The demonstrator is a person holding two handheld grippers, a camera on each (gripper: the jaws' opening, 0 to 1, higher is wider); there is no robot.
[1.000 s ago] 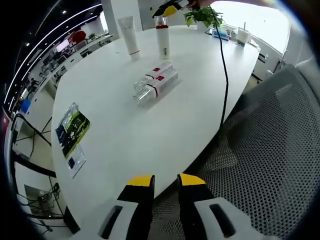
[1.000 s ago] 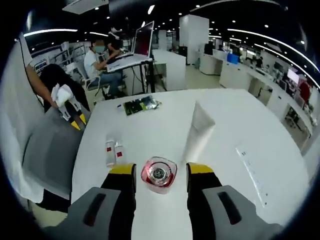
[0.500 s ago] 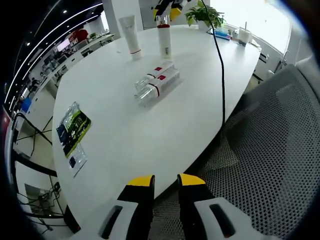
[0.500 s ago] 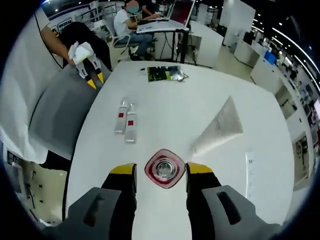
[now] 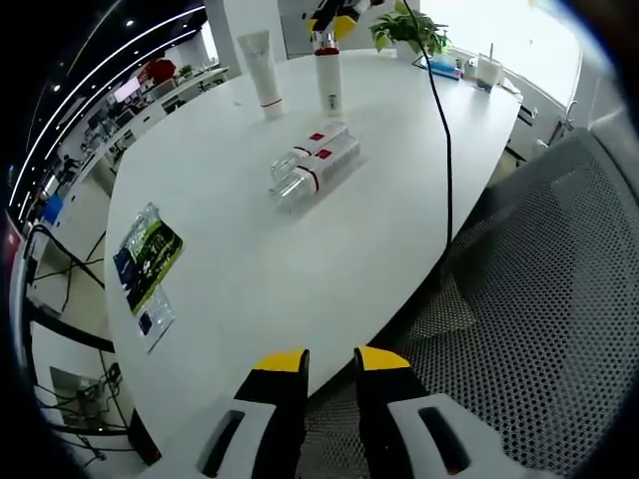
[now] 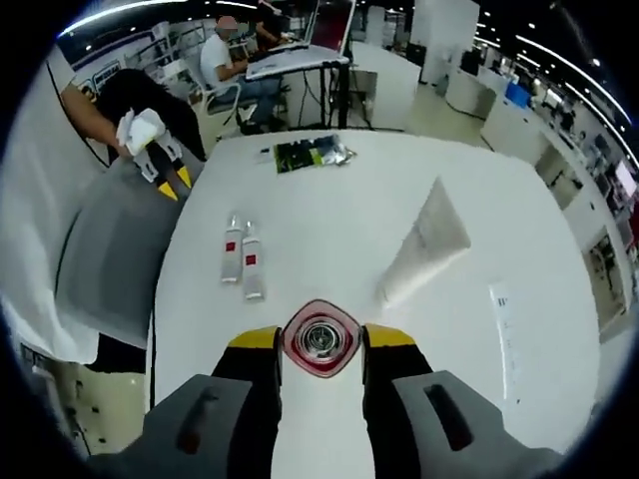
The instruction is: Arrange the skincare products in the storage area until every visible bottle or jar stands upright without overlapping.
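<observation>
Jaws of the right gripper (image 6: 319, 342) closed against the red-capped bottle (image 6: 319, 337), seen from above, upright on the white table (image 6: 329, 220). Beyond it, a white tube (image 6: 426, 239) stands upright, and two small bottles (image 6: 242, 259) lie side by side. Left gripper (image 5: 329, 359), jaws narrowly parted and holding nothing, hovers off the table edge above a mesh chair (image 5: 539, 299); a printed packet (image 5: 145, 257) lies near that edge.

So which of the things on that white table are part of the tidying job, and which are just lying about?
Job:
- upright clear bottle with red collar, between the right tongs
- two clear bottles with red labels lying flat
- standing white tube

Lying about:
- green and black foil packet
- black cable
- potted green plant
</observation>
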